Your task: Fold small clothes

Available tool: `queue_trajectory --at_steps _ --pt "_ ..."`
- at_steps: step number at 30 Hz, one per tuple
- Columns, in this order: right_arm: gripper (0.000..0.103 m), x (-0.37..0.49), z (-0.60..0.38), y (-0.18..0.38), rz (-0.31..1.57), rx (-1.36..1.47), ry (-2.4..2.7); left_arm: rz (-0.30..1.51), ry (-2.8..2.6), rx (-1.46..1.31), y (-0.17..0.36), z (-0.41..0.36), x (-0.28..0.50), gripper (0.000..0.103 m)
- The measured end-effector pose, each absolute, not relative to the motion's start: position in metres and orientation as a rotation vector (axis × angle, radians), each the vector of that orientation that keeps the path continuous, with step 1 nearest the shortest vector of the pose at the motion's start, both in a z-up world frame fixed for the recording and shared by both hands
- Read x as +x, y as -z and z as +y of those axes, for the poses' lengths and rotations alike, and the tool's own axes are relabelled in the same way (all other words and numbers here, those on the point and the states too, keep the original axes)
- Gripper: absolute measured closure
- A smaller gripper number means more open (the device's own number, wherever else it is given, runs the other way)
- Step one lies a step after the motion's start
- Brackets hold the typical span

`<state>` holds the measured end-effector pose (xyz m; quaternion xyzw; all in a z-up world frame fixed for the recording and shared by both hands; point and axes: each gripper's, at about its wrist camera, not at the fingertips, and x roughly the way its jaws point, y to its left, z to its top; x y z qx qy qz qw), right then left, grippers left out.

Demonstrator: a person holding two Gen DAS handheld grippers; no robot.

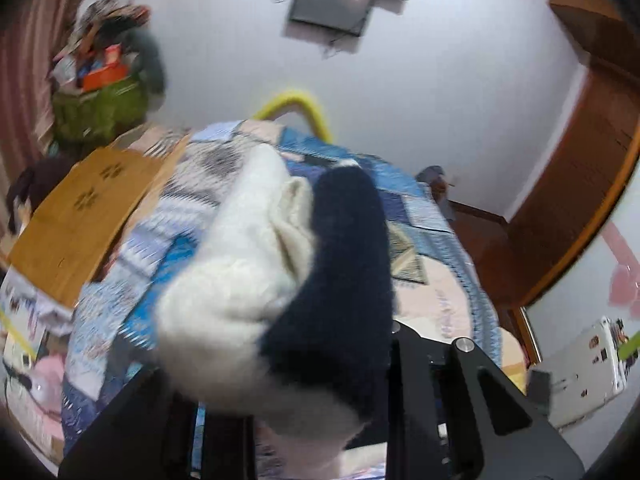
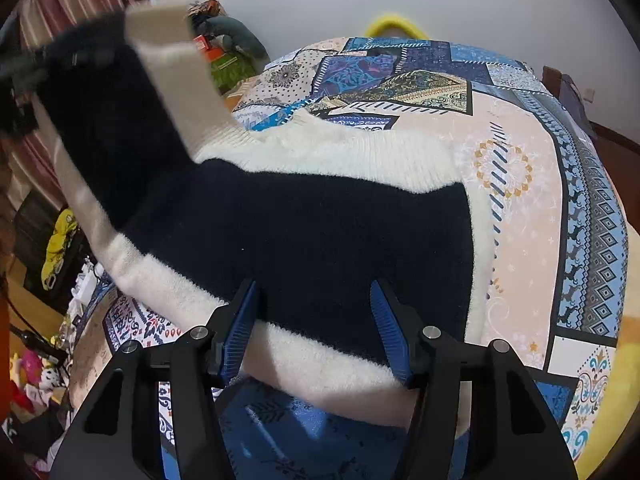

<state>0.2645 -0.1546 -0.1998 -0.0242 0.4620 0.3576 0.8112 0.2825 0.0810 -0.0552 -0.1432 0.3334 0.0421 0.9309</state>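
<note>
Sweater (image 2: 304,240): navy and cream knit, lay on the patterned bedspread (image 2: 520,184), one sleeve lifted at the left.
Left gripper (image 1: 304,412): jaws were narrow, clamped on the raised sleeve.
Right gripper (image 2: 316,332): jaws stood apart over the hem, blue pads (image 2: 390,328) not pressing it.

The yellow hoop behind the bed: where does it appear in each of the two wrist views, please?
Left wrist view: the yellow hoop arches just above the centre, at the far edge of the patchwork bedspread, behind the lifted sweater.
Right wrist view: near the top, right of centre, again past the bedspread's far edge.
Shared landmark: the green bag, left of the hoop.
</note>
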Motion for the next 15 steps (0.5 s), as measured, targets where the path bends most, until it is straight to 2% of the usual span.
queue_trajectory --at_steps 6,15 --pt "0.049 0.263 -0.161 0.195 0.984 -0.014 -0.776 0.714 0.011 -0.248 0.064 0.015 0.309 0.079" --pt "0.049 0.258 -0.204 0.174 0.938 0.068 -0.758 0.887 0.166 -0.099 0.119 -0.054 0.314 0.079"
